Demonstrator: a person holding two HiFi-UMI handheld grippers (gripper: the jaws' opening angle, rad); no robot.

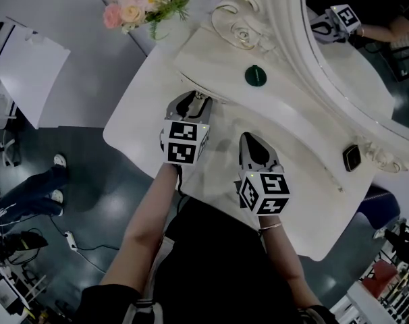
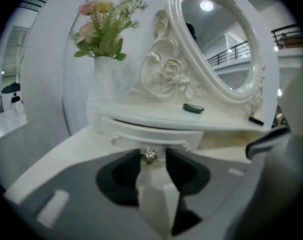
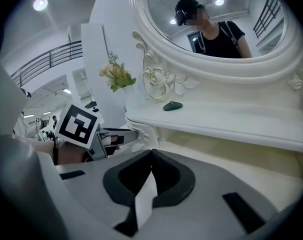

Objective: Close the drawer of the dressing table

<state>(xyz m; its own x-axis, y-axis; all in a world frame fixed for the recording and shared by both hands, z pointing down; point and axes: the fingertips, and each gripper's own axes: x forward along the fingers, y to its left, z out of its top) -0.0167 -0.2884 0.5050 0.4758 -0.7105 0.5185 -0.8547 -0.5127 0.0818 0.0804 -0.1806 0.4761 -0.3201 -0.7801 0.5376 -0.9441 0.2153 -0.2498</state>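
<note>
on my white carved dressing table (image 1: 306, 201), the curved white drawer (image 2: 141, 132) stands slightly out under the shelf. my left gripper (image 2: 153, 154) is spread wide around its small glittery knob (image 2: 150, 156), not pinching it. my right gripper (image 3: 151, 153) is closed and empty.

Pink flowers (image 1: 140, 2), a green lid (image 1: 256, 75) and a black gadget (image 1: 351, 157) lie apart.

Dark grey floor (image 1: 90, 181), glossy; white power strip (image 1: 70, 240) lying on it, black cable trailing off. White board (image 1: 30, 73) at upper left of head view. In right gripper view: upper-level railing (image 3: 51, 59) far left, round ceiling lamp (image 3: 40, 4) lit above, plain white wall panel (image 3: 94, 54) beside.
</note>
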